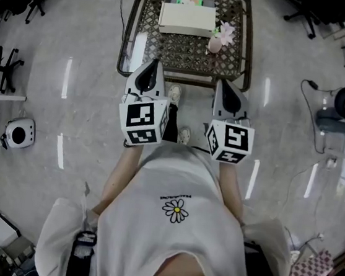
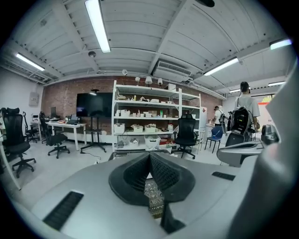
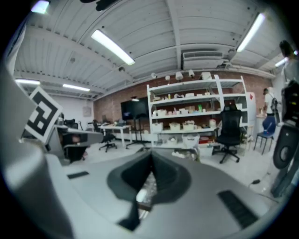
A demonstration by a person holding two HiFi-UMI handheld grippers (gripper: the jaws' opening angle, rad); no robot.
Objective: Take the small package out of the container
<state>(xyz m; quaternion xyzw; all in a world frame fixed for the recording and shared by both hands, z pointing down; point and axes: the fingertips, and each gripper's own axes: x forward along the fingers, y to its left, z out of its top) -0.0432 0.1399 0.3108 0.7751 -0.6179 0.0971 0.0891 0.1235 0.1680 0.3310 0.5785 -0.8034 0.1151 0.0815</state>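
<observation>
A: Target location?
B: In the head view there's a pale green-and-white item, the small package [image 1: 189, 1] as far as we can read it, at the far edge of the container [image 1: 187, 20]. It's too small for us to tell whether it's inside the rim or just behind it.
A: Container?
B: Shallow off-white box on the far half of the lattice-top table [image 1: 188, 58]. A pink flower in a small vase [image 1: 218, 40] sits just beside its right near corner.
A: Where are we relative to it?
B: Well short of it. The left gripper [image 1: 153, 63] and right gripper [image 1: 222, 84] are side by side and apart, both pointing at the table. Their tips overlap the table's near edge in the head view.
A: Jaws?
B: Left gripper view: fingers [image 2: 164, 172] together at the tips, nothing held, only lattice showing through the slit below. Right gripper view: fingers [image 3: 169, 179] together too, and empty. That picture is soft.
A: Surroundings?
B: We're standing on a pale polished floor [image 1: 72, 91], shoes [image 1: 175, 94] just short of the table. A white shelving unit [image 2: 149, 116] against a brick wall is ahead, with a black office chair [image 2: 186, 133] in front of it. A person with a backpack [image 2: 243, 116] is off to the right.
</observation>
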